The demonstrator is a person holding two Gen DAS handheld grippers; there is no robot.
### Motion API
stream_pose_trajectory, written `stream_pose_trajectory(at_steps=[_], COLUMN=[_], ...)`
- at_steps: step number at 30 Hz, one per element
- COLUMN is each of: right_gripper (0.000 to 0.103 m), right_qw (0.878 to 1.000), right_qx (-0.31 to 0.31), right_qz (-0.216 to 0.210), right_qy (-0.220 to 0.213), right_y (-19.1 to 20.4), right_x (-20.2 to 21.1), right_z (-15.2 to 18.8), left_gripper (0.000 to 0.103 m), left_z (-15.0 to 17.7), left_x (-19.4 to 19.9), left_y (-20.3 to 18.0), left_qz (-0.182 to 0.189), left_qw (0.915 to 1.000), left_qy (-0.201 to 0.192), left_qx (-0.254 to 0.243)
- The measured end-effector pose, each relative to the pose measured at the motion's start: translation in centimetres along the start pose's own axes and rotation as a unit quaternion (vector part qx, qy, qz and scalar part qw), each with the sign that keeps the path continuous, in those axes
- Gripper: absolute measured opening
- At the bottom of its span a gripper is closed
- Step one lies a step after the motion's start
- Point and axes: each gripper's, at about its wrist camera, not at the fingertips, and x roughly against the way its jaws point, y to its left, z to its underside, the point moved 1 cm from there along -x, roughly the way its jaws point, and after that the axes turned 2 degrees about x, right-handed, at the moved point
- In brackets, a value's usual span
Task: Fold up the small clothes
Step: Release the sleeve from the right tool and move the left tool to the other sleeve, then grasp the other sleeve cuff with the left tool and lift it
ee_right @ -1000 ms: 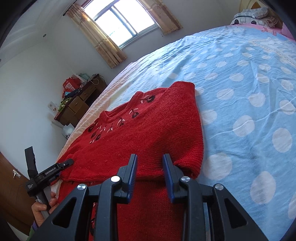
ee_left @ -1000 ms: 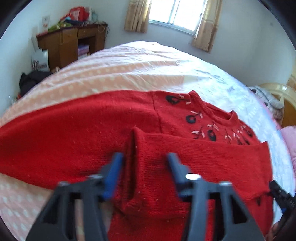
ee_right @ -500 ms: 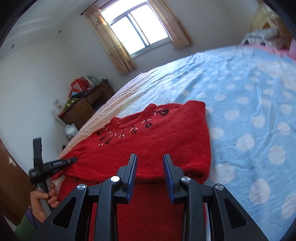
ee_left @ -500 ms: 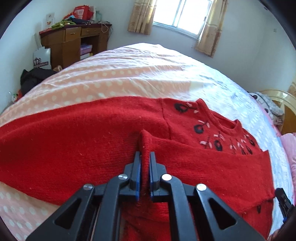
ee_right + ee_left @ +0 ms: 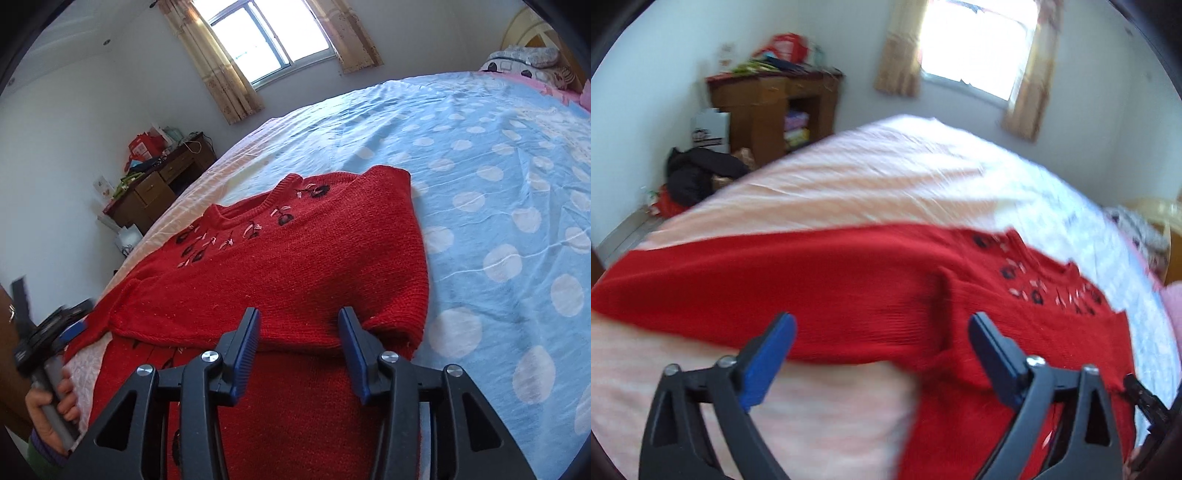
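Sweater point(image 5: 886, 288), red knit, lies across the bed point(image 5: 871, 177), filling the middle band of the left wrist frame; blurred view. Left sleeve point(image 5: 720, 277) runs out flat to the left edge of the frame over the pink polka-dot sheet. Dark flower embroidery point(image 5: 1034, 284) sits right of centre near the neckline. Left hand-held gripper point(image 5: 882, 332) at bottom centre, jaws spread wide, released, nothing between the blue pads; it hangs over the sleeve's lower edge, contact unclear. Wooden desk point(image 5: 768, 107) upper left, window point(image 5: 979, 44) at top.

Right wrist frame: the left hand-held gripper shows at far left, held by a hand point(image 5: 55, 398). Sweater centre frame, neckline toward the upper left, right sleeve point(image 5: 280, 314) folded across the chest, cuff edge lying left of centre. Right hand-held gripper point(image 5: 299, 339) at bottom centre, jaws apart, released, pads over the folded sleeve's lower edge near the right-hand fold corner. Blue dotted bedding fills the right of the frame; pillow point(image 5: 524, 59) upper right.
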Motion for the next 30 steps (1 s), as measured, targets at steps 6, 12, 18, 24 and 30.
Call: stream_pose_trajectory(at_steps=[6,12,18,24,30], right_gripper=[0.046,0.046,0.046,0.046,0.046], right_qw=[1.0,1.0,1.0,1.0,1.0], right_qx=[0.001,0.004,0.012,0.017,0.015], right_qz=[0.001,0.007,0.017,0.024,0.022], right_qy=[0.0,0.001,0.003,0.003,0.002], right_y=[0.0,0.1,0.4,0.5,0.5], right_x=[0.0,0.0,-0.1,-0.2,-0.2], right_z=[0.1,0.2,0.2,0.3,0.3], left_gripper=[0.101,0.094,0.093,0.045,0.012], left_z=[-1.6,-0.8,-1.7,-1.9,-1.9], left_x=[4.0,3.9,0.9,-0.3,0.8], left_y=[13.6,24.3,25.3,25.3,25.4], left_qz=[-0.075,-0.098,-0.153,-0.199,-0.164], left_qw=[0.983,0.9327,0.9334,0.9339,0.9405], left_qy=[-0.047,-0.058,-0.035,-0.01,-0.029], left_qx=[0.161,0.342,0.323,0.297,0.296])
